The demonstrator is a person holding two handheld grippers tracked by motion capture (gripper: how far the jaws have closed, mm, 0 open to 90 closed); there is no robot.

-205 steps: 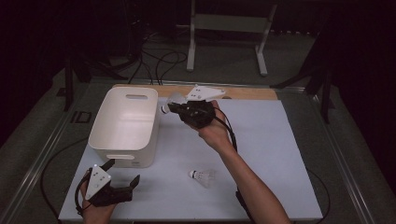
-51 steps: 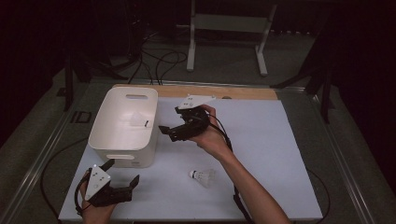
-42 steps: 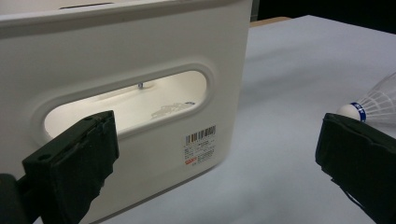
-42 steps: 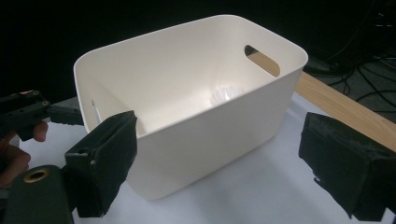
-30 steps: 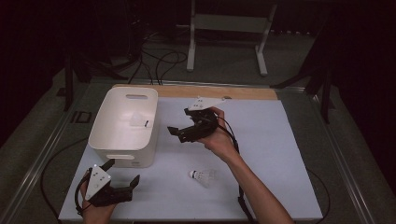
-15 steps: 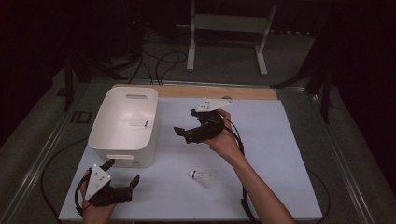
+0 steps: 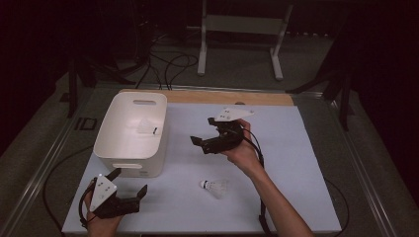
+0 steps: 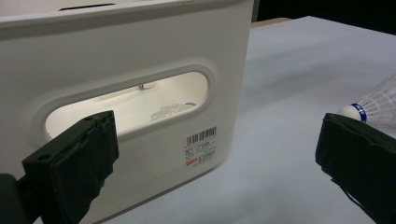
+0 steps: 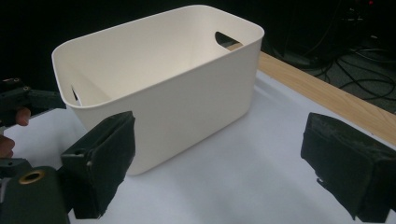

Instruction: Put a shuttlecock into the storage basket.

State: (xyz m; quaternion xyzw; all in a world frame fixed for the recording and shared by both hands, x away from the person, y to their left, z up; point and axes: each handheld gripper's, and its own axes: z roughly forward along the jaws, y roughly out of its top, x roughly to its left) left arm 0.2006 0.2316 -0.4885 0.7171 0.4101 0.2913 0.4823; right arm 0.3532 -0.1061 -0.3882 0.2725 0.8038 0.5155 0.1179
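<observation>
A white plastic bin (image 7: 129,148) stands at the left of the white mat (image 7: 301,148). One shuttlecock (image 7: 146,128) lies inside it, and in the left gripper view it shows through the handle slot (image 8: 170,109). A second shuttlecock (image 7: 215,186) lies on the mat, in front of my right hand. To the right of the bin my right gripper (image 7: 202,131) hovers open and empty, facing the bin's side wall (image 9: 187,102). At the near left my left gripper (image 7: 129,182) rests open, pointing at the bin's near wall (image 8: 140,51), with the loose shuttlecock (image 8: 373,105) beside its right jaw.
A wooden strip (image 7: 222,97) runs along the mat's far edge. Beyond it are cables and a metal stand (image 7: 239,29) on the dark floor. In the right gripper view my left hand and gripper (image 9: 14,102) show past the bin's far corner.
My right gripper held a shuttlecock at the bin's rim, let it drop inside, then drew back to the right and lower, still open. My left gripper has not moved.
</observation>
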